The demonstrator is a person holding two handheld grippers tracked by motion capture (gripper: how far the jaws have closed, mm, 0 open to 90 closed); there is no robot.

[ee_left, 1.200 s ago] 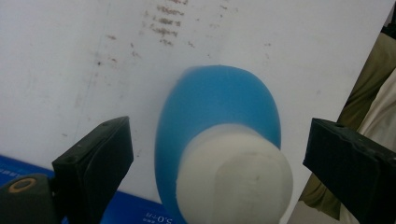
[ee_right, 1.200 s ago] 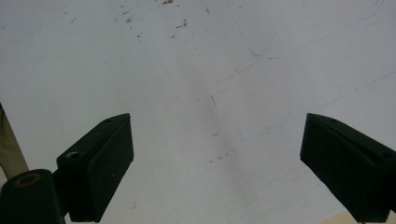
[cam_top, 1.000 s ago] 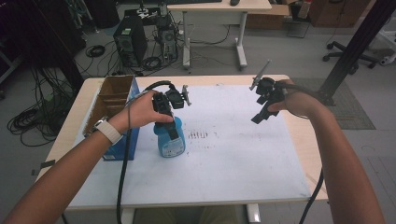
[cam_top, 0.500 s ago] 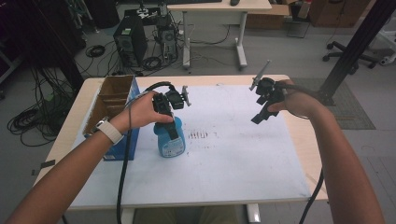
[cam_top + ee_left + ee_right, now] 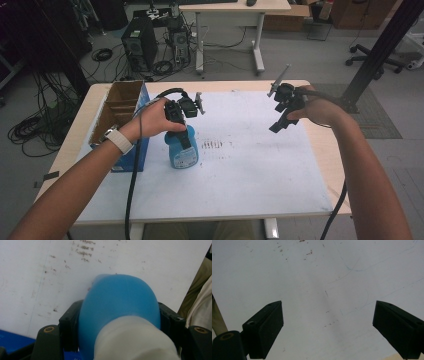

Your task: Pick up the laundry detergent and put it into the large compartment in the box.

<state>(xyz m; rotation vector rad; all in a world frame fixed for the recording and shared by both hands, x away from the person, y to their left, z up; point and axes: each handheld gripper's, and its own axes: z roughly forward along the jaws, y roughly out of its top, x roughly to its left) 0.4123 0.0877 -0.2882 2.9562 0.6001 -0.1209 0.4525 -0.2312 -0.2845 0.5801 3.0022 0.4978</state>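
Note:
A blue plastic bottle (image 5: 183,151) stands upright on the white sheet (image 5: 250,170), left of its middle. My left gripper (image 5: 183,137) comes down over the bottle's top. Its jaws have just been closing. In the left gripper view both black pads (image 5: 68,325) press on the sides of the blue bottle (image 5: 120,302), just under its pale neck. My right gripper (image 5: 280,125) hangs above the sheet's far right part. It is open, and its fingers (image 5: 265,327) stand wide apart with bare white sheet between them.
An open cardboard box (image 5: 117,107) stands on a blue box (image 5: 126,159) at the table's left edge, close beside the bottle. Dark scribbles (image 5: 215,145) mark the sheet right of the bottle. Cables trail from both grippers toward the table's near edge.

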